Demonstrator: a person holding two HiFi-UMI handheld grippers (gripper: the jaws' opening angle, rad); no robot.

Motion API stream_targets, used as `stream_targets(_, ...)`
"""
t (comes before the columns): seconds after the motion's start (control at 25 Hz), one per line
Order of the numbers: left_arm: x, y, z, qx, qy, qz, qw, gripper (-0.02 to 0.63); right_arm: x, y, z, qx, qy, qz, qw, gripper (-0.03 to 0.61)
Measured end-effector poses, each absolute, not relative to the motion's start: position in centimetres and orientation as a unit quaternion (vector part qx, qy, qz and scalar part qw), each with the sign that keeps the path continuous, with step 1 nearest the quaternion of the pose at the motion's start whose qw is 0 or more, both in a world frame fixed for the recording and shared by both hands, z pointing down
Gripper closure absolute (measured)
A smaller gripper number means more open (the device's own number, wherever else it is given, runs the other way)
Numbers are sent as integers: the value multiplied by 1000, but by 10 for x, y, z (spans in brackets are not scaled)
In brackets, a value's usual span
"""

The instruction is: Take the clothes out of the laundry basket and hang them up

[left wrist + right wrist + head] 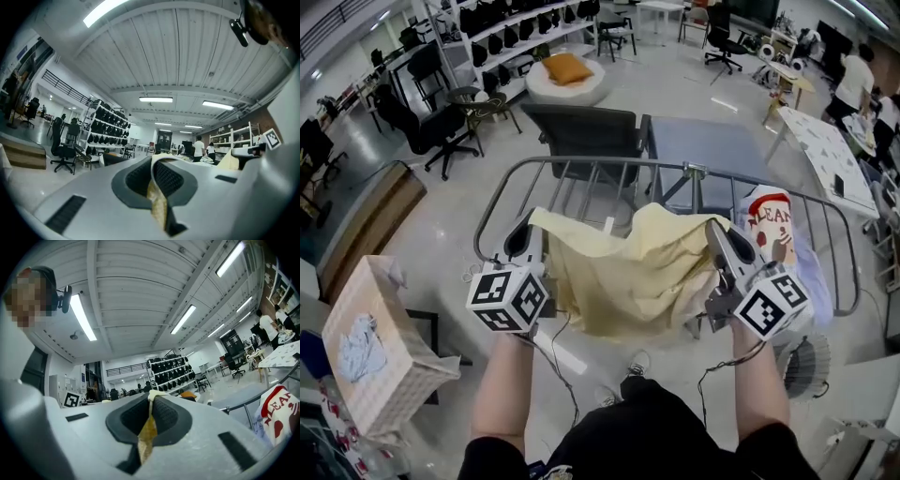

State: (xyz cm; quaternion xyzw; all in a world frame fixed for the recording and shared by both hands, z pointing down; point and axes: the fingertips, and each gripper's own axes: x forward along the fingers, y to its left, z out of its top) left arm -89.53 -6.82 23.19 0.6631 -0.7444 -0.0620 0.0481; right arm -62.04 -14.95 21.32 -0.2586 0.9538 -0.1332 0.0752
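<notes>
Cloth (623, 272) of pale yellow hangs stretched at the frame's centre, just before the drying rack (581, 165); the left claw (528, 227) and the right claw (713, 231) each pinch one top corner. Better to hold both level, then lay it evenly over the rack.

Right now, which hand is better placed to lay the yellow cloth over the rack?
Right, slightly: both clamp the yellow cloth, but the right gripper sits over the rack bars; the left gripper is at its end.
</notes>
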Motion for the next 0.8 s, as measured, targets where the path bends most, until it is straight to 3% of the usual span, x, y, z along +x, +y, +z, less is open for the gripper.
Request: stream_targets(0.8,-897,-233,238,676,-734,-31,58,606,-623,-304,224,-282,945,-145,79,568)
